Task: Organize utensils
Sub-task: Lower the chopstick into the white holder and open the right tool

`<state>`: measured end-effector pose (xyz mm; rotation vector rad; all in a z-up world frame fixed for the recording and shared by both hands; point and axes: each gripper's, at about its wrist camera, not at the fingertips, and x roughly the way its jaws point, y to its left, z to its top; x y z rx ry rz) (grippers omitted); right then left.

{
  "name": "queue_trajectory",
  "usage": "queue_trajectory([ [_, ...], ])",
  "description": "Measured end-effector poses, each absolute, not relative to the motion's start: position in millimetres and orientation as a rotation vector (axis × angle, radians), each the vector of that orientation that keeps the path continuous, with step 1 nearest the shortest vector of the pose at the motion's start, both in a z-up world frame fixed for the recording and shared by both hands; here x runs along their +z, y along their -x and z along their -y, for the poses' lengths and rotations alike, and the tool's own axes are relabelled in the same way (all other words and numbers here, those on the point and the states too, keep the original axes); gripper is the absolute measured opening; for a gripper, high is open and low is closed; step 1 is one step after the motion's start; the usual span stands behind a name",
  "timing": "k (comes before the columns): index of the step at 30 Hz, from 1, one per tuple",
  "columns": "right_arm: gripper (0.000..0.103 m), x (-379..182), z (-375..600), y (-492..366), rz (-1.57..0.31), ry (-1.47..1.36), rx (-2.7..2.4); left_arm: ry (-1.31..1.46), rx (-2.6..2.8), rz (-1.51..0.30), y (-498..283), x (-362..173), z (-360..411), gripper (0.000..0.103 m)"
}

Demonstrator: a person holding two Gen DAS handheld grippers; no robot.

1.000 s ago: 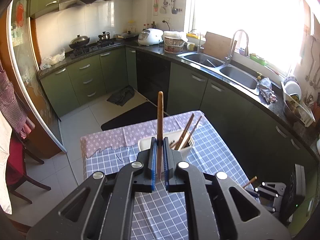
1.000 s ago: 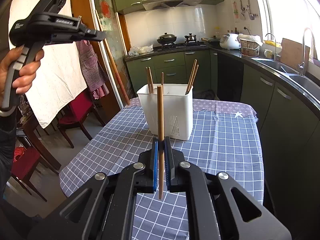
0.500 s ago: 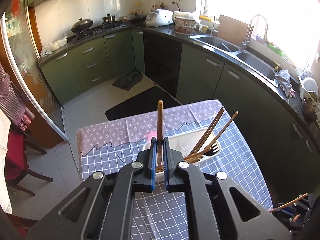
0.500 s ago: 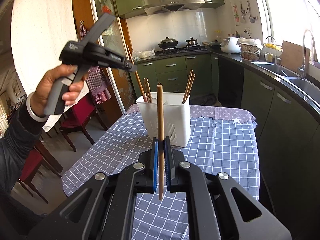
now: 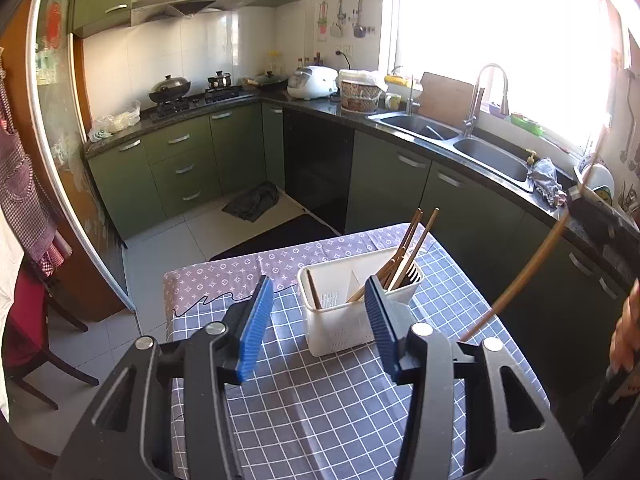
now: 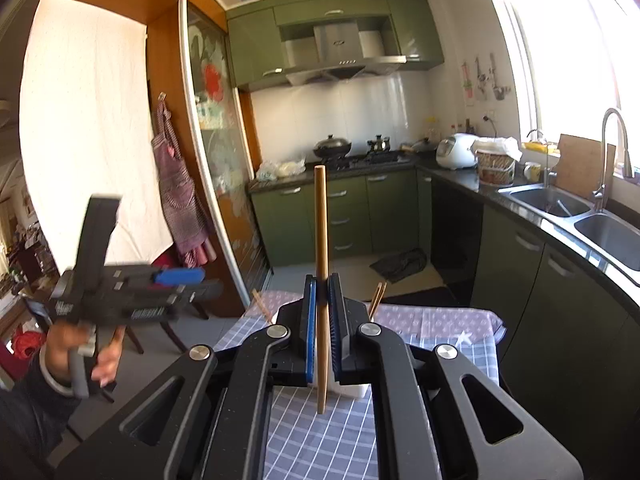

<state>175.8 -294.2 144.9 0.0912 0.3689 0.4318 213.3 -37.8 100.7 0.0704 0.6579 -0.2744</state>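
Left gripper (image 5: 320, 320) is spread and empty above the caddy (image 5: 356, 312) on the table (image 5: 320, 420). Several chopsticks (image 5: 404, 248) already stand inside. Right gripper (image 6: 322, 332) pinches one chopstick (image 6: 321, 240) upright; by my judgement it remains to be placed.

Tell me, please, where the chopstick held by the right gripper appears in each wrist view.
Left wrist view: the held chopstick slants along the right edge, from beside the white utensil holder up toward the right gripper.
Right wrist view: it stands upright at centre, clamped in the right gripper.
Shared landmark: rice cooker.
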Motion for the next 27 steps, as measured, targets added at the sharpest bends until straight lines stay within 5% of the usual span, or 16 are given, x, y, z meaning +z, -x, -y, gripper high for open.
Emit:
queue_trajectory([
  [5, 0.007, 171.2, 287.4, -211.0, -0.307, -0.122, 0.386, -0.078, -0.247, -0.578, -169.7, 81.9, 31.9, 0.093],
  [27, 0.007, 78.9, 248.5, -318.2, -0.521, -0.113, 0.353, -0.013, -0.162, -0.579, -116.0, 0.9, 28.3, 0.096],
])
